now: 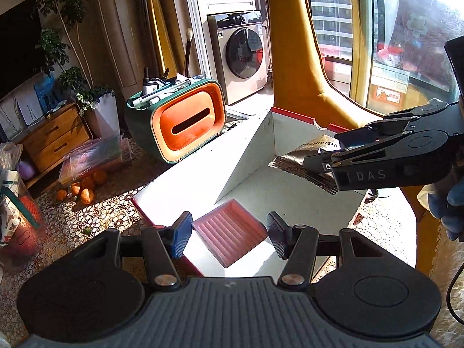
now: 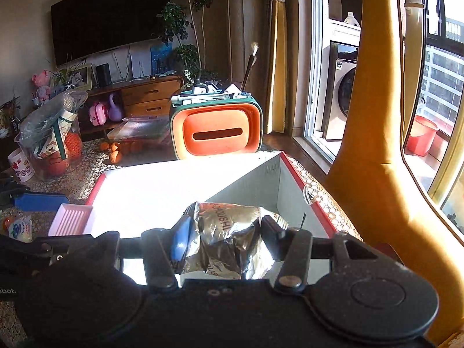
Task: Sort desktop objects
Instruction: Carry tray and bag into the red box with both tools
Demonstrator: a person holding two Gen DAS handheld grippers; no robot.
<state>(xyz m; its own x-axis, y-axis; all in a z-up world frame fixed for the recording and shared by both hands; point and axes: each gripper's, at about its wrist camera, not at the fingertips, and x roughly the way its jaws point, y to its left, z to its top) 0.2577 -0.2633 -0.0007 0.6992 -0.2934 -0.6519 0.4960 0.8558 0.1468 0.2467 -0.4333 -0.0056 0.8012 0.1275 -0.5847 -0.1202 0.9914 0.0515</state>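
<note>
Sorting was under way: the right claw [image 2: 224,239] was clenched on a foil packet [image 2: 232,240], held above the white box [image 1: 246,156], likely for dropping inside. The left claw [image 1: 229,233] hung spread around a pink tray [image 1: 229,236], not gripping it.

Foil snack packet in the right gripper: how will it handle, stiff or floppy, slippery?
The foil packet is creased and buckled between the right gripper fingers, so probably floppy and light. Its glossy film looks slippery; it may slide if the grip loosens.
</note>
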